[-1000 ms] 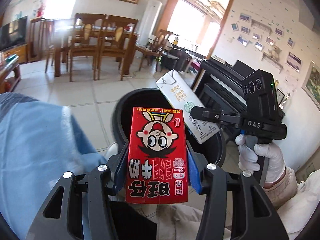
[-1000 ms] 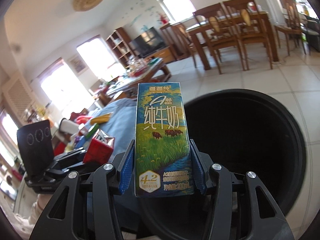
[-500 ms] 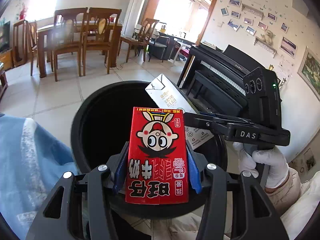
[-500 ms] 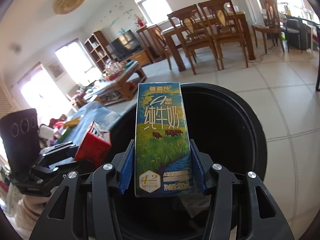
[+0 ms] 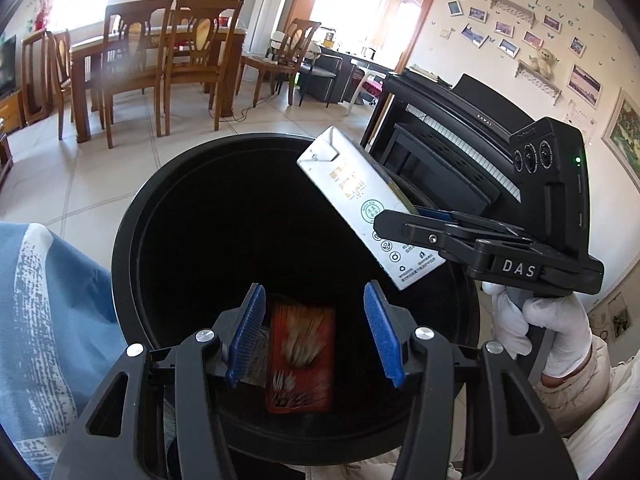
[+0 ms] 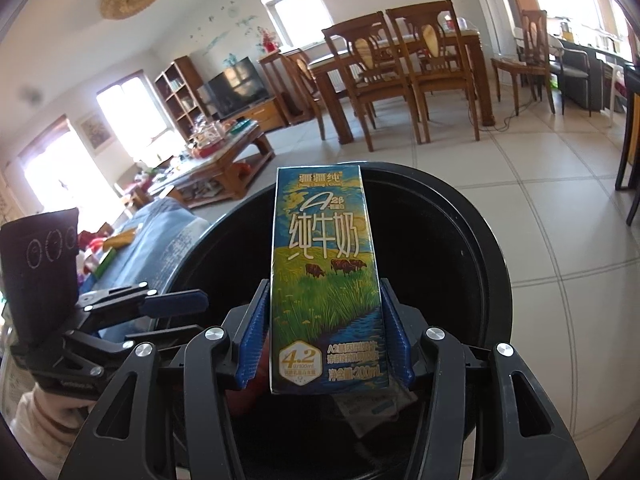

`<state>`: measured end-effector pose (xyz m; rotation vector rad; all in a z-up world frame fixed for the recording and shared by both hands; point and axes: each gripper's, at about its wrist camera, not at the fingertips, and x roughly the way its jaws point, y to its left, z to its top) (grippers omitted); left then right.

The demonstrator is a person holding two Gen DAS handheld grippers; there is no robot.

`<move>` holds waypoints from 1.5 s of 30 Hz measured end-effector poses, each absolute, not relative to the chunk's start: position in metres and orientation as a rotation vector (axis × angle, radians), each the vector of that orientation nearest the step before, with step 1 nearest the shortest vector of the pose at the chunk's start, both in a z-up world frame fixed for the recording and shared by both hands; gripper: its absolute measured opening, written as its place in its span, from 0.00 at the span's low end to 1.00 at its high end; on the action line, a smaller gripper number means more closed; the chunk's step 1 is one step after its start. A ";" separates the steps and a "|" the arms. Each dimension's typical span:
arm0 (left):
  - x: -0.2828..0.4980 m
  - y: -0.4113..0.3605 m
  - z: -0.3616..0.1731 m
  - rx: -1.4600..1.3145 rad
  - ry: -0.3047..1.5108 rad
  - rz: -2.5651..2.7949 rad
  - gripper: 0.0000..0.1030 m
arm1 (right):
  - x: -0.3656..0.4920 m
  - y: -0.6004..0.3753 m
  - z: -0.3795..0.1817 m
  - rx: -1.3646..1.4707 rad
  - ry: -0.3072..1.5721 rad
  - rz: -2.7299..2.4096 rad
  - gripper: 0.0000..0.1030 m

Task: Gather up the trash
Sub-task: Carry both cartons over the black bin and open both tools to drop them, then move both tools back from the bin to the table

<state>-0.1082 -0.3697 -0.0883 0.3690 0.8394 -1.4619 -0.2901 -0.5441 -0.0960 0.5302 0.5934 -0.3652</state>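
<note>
Left wrist view: left claw (image 5: pixel 316 332) is gaping empty, blurry red carton (image 5: pixel 301 358) falling below into the bin (image 5: pixel 132 224); right claw (image 6: pixel 325 342) is clamping the milk carton (image 6: pixel 325 280).

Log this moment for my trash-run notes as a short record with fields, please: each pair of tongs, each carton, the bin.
left tongs: open, empty, over the bin mouth
red carton: blurred, inside the bin below the left tongs
right tongs: shut on the milk carton
milk carton: upright between the pads, over the bin
bin: black, round, open top
left to do: milk carton not yet dropped
</note>
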 end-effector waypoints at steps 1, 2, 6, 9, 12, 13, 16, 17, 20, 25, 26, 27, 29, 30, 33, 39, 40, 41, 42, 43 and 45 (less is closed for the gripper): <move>-0.108 -0.369 -0.088 0.369 0.839 -1.461 0.51 | -0.290 -0.544 -0.096 0.530 0.594 -0.364 0.51; -0.108 -0.369 -0.088 0.369 0.838 -1.461 0.51 | -0.290 -0.544 -0.096 0.530 0.593 -0.364 0.51; -0.108 -0.367 -0.087 0.368 0.837 -1.462 0.51 | -0.290 -0.542 -0.096 0.534 0.592 -0.356 0.57; -0.108 -0.362 -0.083 0.358 0.828 -1.456 0.61 | -0.289 -0.540 -0.095 0.527 0.586 -0.359 0.66; -0.107 -0.348 -0.075 0.326 0.786 -1.435 0.79 | -0.287 -0.534 -0.090 0.519 0.571 -0.344 0.72; -0.106 -0.343 -0.073 0.314 0.782 -1.434 0.82 | -0.286 -0.532 -0.087 0.513 0.566 -0.339 0.74; -0.102 -0.327 -0.065 0.277 0.755 -1.405 0.91 | -0.281 -0.524 -0.079 0.501 0.549 -0.318 0.82; -0.101 -0.317 -0.061 0.259 0.738 -1.393 0.92 | -0.279 -0.521 -0.076 0.498 0.543 -0.311 0.84; -0.095 -0.294 -0.053 0.221 0.712 -1.346 0.95 | -0.270 -0.510 -0.065 0.482 0.525 -0.292 0.91; -0.074 -0.256 -0.045 0.158 0.706 -1.233 0.95 | -0.246 -0.479 -0.042 0.433 0.507 -0.234 0.94; -0.069 -0.247 -0.043 0.141 0.701 -1.206 0.95 | -0.239 -0.471 -0.038 0.422 0.509 -0.218 0.94; -0.066 -0.241 -0.042 0.130 0.699 -1.186 0.95 | -0.232 -0.463 -0.034 0.411 0.510 -0.199 0.94; -0.057 -0.226 -0.039 0.108 0.698 -1.147 0.95 | -0.222 -0.447 -0.030 0.393 0.512 -0.161 0.94; -0.053 -0.216 -0.038 0.095 0.697 -1.125 0.95 | -0.214 -0.439 -0.027 0.385 0.513 -0.138 0.94; -0.043 -0.189 -0.036 0.062 0.689 -1.061 0.95 | -0.194 -0.414 -0.022 0.360 0.526 -0.088 0.94; -0.020 -0.139 -0.035 -0.013 0.683 -0.957 0.95 | -0.151 -0.364 -0.013 0.320 0.551 -0.004 0.94; -0.017 -0.131 -0.034 -0.027 0.680 -0.941 0.95 | -0.146 -0.357 -0.013 0.314 0.554 0.007 0.94; -0.014 -0.123 -0.034 -0.039 0.675 -0.926 0.95 | -0.142 -0.351 -0.013 0.308 0.557 0.017 0.94; -0.012 -0.118 -0.033 -0.048 0.671 -0.917 0.95 | -0.135 -0.343 -0.011 0.301 0.561 0.029 0.94; -0.009 -0.110 -0.033 -0.059 0.666 -0.905 0.95 | -0.129 -0.337 -0.011 0.296 0.563 0.039 0.94; -0.004 -0.099 -0.034 -0.073 0.660 -0.887 0.95 | -0.119 -0.327 -0.010 0.288 0.569 0.056 0.94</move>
